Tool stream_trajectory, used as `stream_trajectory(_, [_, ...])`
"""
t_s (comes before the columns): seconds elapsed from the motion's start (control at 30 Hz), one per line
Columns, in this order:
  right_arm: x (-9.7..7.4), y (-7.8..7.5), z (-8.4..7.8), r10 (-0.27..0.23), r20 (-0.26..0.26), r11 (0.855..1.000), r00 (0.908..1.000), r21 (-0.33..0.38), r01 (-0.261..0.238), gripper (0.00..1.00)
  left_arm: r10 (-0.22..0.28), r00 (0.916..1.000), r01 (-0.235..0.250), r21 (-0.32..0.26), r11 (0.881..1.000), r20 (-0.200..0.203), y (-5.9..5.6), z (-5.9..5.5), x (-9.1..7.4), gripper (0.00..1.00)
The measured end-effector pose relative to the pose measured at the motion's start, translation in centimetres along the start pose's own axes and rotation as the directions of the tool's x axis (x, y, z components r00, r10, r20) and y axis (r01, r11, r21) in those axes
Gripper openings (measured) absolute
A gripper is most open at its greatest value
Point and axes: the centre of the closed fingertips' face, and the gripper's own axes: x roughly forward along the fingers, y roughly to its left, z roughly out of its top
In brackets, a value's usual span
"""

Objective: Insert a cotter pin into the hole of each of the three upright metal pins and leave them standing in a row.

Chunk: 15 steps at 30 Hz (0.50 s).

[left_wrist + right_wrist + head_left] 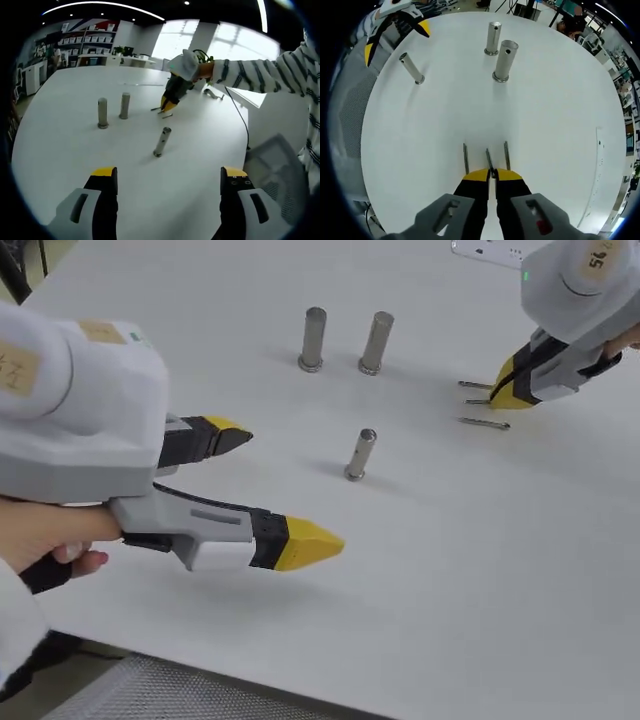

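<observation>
Your left gripper (290, 488) hovers, fingers (310, 540) spread, while your right gripper (492, 172) pinches the middle cotter pin (489, 157): first pickup, so lift it next toward the nearest metal pin (360, 455).

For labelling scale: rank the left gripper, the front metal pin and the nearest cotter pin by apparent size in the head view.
1. left gripper: largest, partly from nearness to the camera
2. front metal pin
3. nearest cotter pin: smallest
</observation>
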Motion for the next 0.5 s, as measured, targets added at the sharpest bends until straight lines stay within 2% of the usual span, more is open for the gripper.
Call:
stream_trajectory(0.07, [0.04,-0.07,-0.06,-0.020,0.005,0.999,0.9998,-0.043,0.020,0.00,-0.006,1.0000,0.006,0.004,1.000,0.002,-0.07,0.11,0.10,0.82])
stream_trajectory(0.23, [-0.11,0.32,0.02,-0.045,0.019,0.998,0.9988,-0.041,0.046,0.00,-0.024,0.9997,0.024,0.005,1.000,0.009,-0.31,0.41,0.23,0.82])
stream_trajectory(0.4, [-0.14,-0.16,0.00,-0.065,0.033,0.997,0.9973,-0.029,0.066,0.00,-0.036,0.9993,0.036,0.014,0.999,0.006,-0.48,0.54,0.19,0.81])
stream_trajectory(0.5, [-0.35,-0.20,0.05,-0.064,0.054,0.998,0.9965,0.020,0.063,0.00,-0.034,0.9993,0.034,0.016,0.999,0.014,-0.49,0.86,0.04,0.81])
